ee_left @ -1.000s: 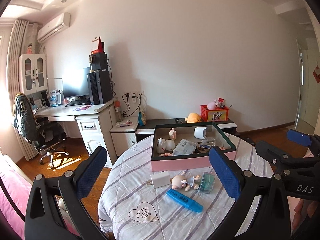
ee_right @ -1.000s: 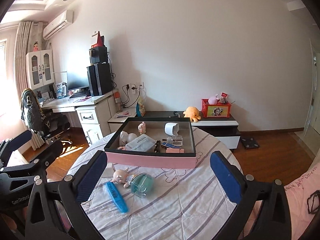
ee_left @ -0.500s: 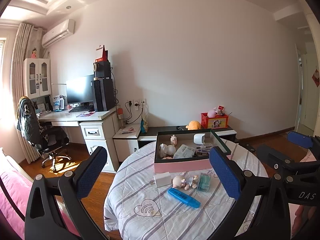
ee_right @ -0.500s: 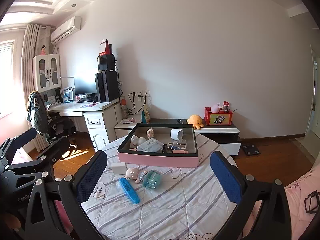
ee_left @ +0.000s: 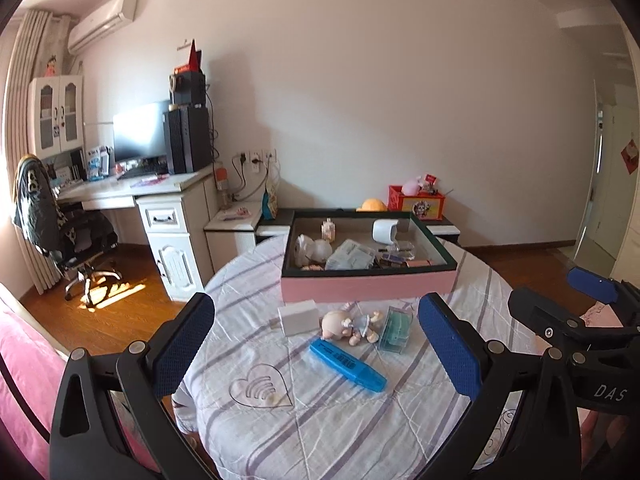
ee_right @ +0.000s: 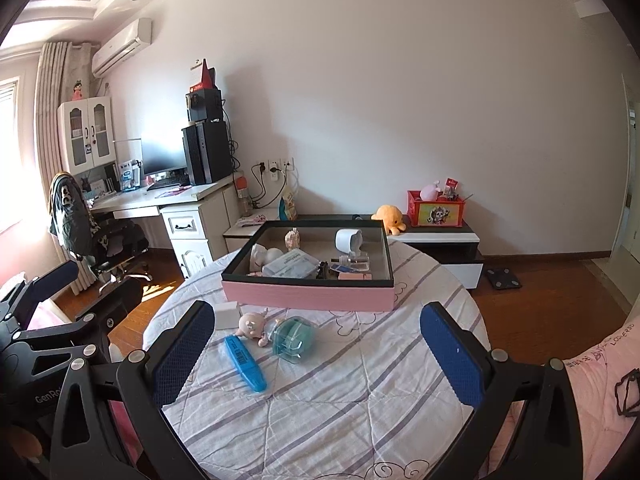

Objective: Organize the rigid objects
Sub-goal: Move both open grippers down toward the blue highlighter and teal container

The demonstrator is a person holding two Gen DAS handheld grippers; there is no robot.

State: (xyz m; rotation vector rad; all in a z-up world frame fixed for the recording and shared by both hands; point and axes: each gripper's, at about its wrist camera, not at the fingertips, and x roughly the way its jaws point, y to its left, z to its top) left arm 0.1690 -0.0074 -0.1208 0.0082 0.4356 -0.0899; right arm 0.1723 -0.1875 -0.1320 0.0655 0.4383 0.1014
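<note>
Hovering above the near edge of the round table (ee_left: 320, 420), the left gripper (ee_left: 316, 344) is spread wide and carries nothing; the right gripper (ee_right: 316, 352) beside it is likewise released and empty. Just beyond them four loose things lie close together on the striped cloth: a white charger (ee_left: 298, 318), a small doll (ee_left: 346, 324), a clear green-tinted case (ee_left: 396, 330) and, nearest, a blue marker (ee_left: 347, 365). Farther off sits the pink box (ee_left: 368, 288), already holding a cup, bottles and packets. Judging by this, sorting is partly done; those four pieces are left outside the box.
</note>
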